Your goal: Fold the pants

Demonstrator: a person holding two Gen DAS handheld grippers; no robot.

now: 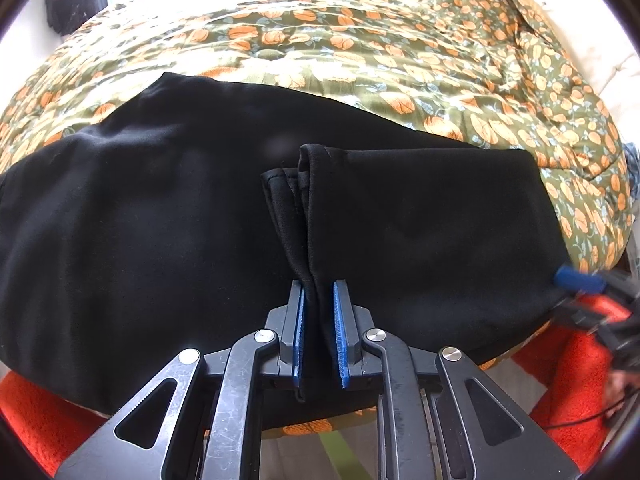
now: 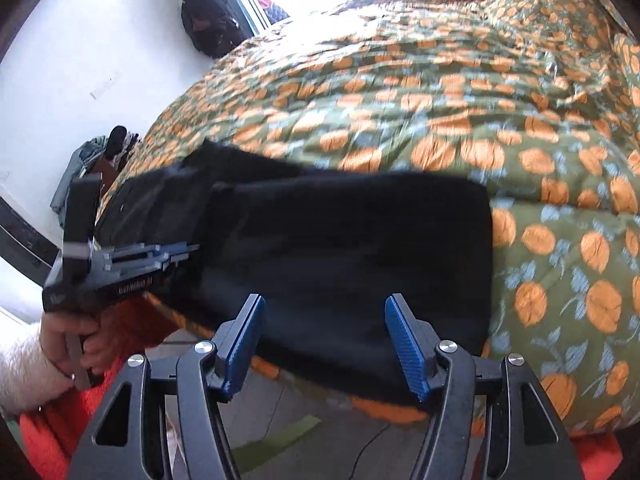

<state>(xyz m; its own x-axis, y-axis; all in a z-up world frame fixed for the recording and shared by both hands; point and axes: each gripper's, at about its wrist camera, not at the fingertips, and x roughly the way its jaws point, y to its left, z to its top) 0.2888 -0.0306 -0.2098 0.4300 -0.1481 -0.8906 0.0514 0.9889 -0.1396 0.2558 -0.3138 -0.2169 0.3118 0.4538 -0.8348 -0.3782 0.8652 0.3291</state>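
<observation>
- Black pants (image 1: pixel 140 208): matt woven cloth, smooth, slightly brushed look, stitched hems at the leg ends.
- Bedspread (image 1: pixel 400 52): quilted cloth with a faint satin sheen, puckered along the stitching, printed in olive and orange.
- Left gripper (image 1: pixel 320 308): black plastic fingers, satin finish, scuffed and scratched on the linkage arms; blue ribbed pads (image 1: pixel 341 320), rubbery and matt; polished metal pivot pins.
- Right gripper (image 2: pixel 324 340): same black plastic, smoother and less marked; blue pads with fine ridges; shiny metal pins.
- Orange fabric (image 1: pixel 36 412) below the bed edge: fuzzy, coarse pile, matt.
- Wall (image 2: pixel 100 60): plain white, matt.
</observation>
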